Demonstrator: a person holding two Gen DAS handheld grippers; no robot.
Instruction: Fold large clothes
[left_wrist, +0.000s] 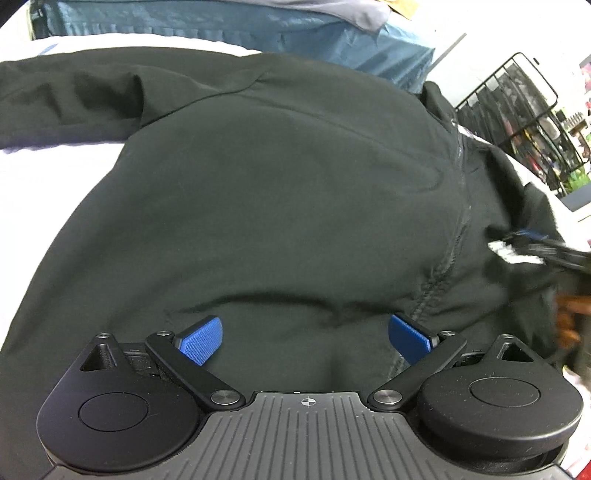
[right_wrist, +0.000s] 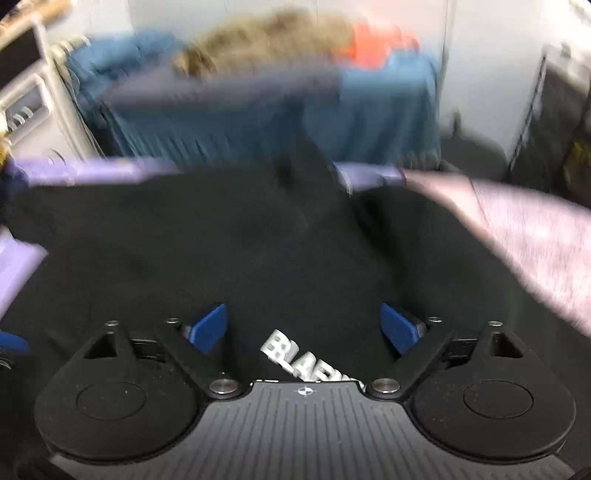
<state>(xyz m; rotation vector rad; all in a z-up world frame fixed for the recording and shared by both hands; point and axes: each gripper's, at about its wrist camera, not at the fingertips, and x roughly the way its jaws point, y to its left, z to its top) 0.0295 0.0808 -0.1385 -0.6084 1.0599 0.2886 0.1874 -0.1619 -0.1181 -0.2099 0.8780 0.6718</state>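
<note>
A large black zip jacket (left_wrist: 280, 192) lies spread on a white bed sheet (left_wrist: 48, 177), its zipper (left_wrist: 456, 229) running down the right and a sleeve (left_wrist: 66, 96) stretched to the far left. My left gripper (left_wrist: 306, 338) is open, its blue pads just above the jacket's near hem, holding nothing. The right wrist view is motion-blurred: the same black jacket (right_wrist: 221, 240) fills it, with white lettering (right_wrist: 295, 354) near the camera. My right gripper (right_wrist: 304, 328) is open over the jacket and empty. The right gripper also shows blurred at the left wrist view's right edge (left_wrist: 543, 247).
A teal blanket (left_wrist: 229, 26) and other bedding are piled at the far side. A black wire rack (left_wrist: 517, 122) with clutter stands at the right. In the right wrist view a pale cloth (right_wrist: 524, 236) lies at the right and a white frame (right_wrist: 33, 103) stands at the left.
</note>
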